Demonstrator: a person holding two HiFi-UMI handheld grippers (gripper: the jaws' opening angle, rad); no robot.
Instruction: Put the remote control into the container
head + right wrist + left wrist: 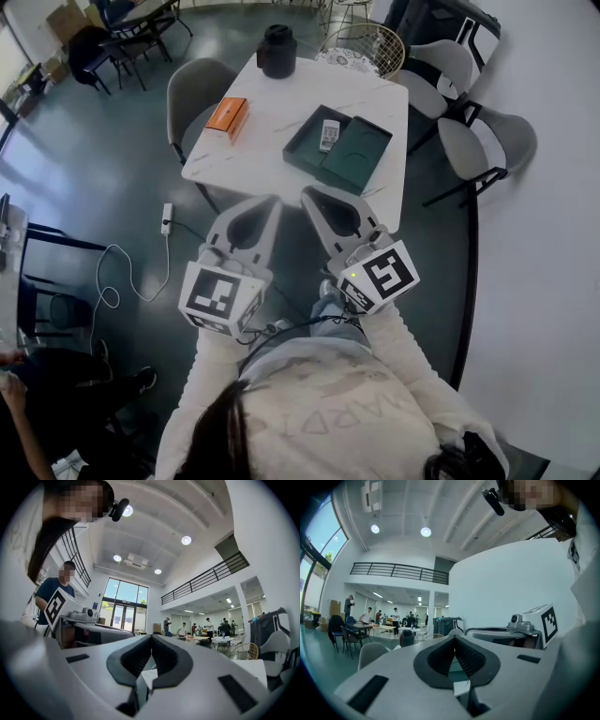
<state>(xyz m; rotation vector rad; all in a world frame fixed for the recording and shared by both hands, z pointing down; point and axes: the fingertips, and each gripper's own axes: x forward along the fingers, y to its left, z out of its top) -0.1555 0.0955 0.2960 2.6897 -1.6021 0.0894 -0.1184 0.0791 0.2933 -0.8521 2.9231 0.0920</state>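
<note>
A white remote control (328, 135) lies inside the left half of a dark green open container (338, 149) on the white table (281, 122). Both grippers hover close to my body, short of the table's near edge and apart from the container. My left gripper (274, 200) has its jaws shut with nothing between them; in its own view the left gripper (454, 640) shows pads pressed together. My right gripper (307, 192) is likewise shut and empty, and the right gripper (151, 638) shows closed tips in its own view.
An orange box (227, 117) and a black jar (277, 51) stand on the table. Grey chairs (192, 94) ring it, with a wire chair (370, 42) beyond. A power strip and cable (166, 218) lie on the floor at the left. People stand in the hall far off.
</note>
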